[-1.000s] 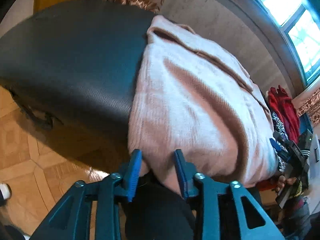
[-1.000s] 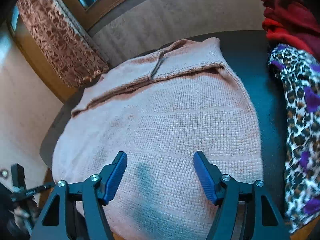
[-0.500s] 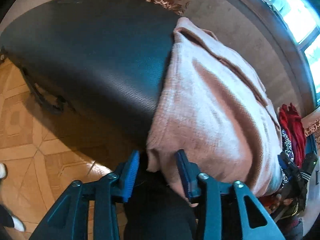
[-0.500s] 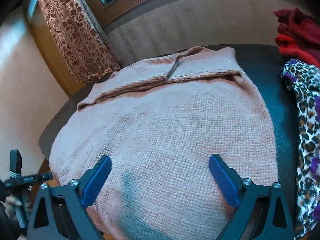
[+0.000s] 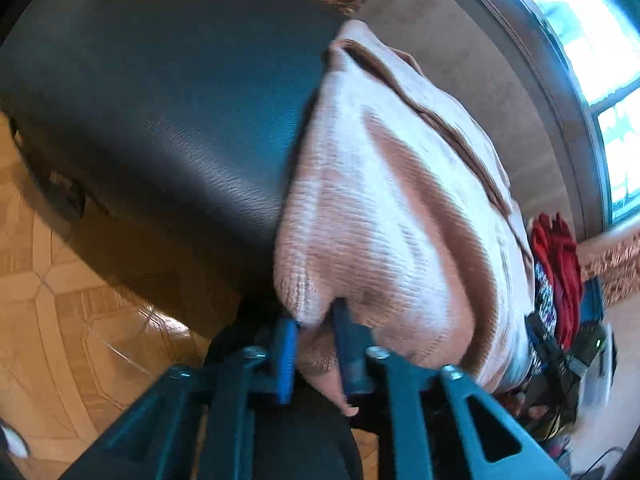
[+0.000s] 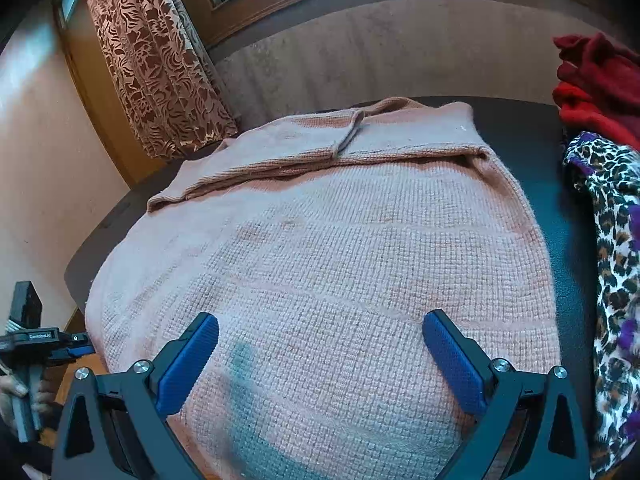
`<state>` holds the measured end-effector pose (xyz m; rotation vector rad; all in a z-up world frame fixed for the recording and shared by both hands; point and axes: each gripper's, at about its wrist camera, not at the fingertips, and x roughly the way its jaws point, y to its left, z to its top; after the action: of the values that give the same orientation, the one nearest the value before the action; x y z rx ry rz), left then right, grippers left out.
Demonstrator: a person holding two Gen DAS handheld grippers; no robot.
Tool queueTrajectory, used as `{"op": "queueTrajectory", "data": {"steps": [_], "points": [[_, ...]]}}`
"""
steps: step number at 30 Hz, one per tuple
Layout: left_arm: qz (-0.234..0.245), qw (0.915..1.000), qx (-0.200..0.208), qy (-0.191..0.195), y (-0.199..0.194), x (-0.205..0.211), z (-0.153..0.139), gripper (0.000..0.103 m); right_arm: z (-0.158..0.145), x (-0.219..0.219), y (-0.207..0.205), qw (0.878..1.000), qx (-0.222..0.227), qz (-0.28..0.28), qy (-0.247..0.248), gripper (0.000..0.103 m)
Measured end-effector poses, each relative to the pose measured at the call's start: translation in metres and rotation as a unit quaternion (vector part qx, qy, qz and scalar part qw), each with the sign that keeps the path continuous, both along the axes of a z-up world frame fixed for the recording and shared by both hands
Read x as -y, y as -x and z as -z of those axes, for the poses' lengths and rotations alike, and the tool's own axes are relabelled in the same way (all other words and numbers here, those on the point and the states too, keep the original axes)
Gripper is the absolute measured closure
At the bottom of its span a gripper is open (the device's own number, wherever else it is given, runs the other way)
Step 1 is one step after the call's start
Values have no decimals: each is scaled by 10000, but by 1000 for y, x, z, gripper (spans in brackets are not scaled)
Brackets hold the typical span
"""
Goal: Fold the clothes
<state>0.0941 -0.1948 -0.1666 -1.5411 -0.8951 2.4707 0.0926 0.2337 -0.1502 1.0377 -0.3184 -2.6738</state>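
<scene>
1. My left gripper [image 5: 316, 344], bottom middle of its view, is pinching the near corner of the pink sweater [image 5: 400, 208].
2. My right gripper [image 6: 320, 356] is spread wide over the sweater, holding nothing.
3. Sweater lies across the black table [image 5: 160, 100], leopard-print cloth [image 6: 612, 248] at right edge.

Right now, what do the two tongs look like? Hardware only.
Both match: left tongs and right tongs have dark teal-black plastic frames with triangular cut-outs, silver screw heads at the joints, and blue finger pads with a fine dotted texture. In the right wrist view the left unit's black handle body carries a small white label, too small to read surely. No cables visible.
</scene>
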Motion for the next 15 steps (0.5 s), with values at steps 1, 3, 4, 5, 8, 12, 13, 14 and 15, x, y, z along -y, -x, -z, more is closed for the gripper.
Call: {"op": "queueTrajectory", "data": {"steps": [1, 3, 4, 5, 8, 12, 13, 14, 15], "points": [[110, 9999, -36, 47, 0, -2, -6, 96, 0, 1, -1, 10000, -15, 7, -24, 0], [249, 9992, -316, -35, -6, 2, -28, 96, 1, 2, -1, 10000, -20, -15, -61, 0], [223, 9993, -314, 22, -8, 7, -30, 96, 0, 1, -1, 10000, 5, -30, -54, 0], [188, 9993, -298, 89, -9, 12, -32, 96, -1, 1, -1, 10000, 44, -44, -33, 0], [82, 9992, -251, 290, -13, 26, -35, 101, -2, -10, 0, 9990, 156, -61, 421, 0], [-60, 9983, -187, 558, -18, 46, -41, 103, 1, -20, -2, 9971, 48, -58, 756, 0], [-96, 9979, -171, 624, -20, 51, -42, 99, 0, -20, -2, 9971, 74, -63, 749, 0], [-131, 9974, -155, 691, -21, 55, -43, 94, -1, -19, -2, 9972, 100, -69, 742, 0], [-62, 9982, -232, 556, -24, 49, -41, 79, -3, -20, -1, 9967, 184, -58, 791, 0]]}}
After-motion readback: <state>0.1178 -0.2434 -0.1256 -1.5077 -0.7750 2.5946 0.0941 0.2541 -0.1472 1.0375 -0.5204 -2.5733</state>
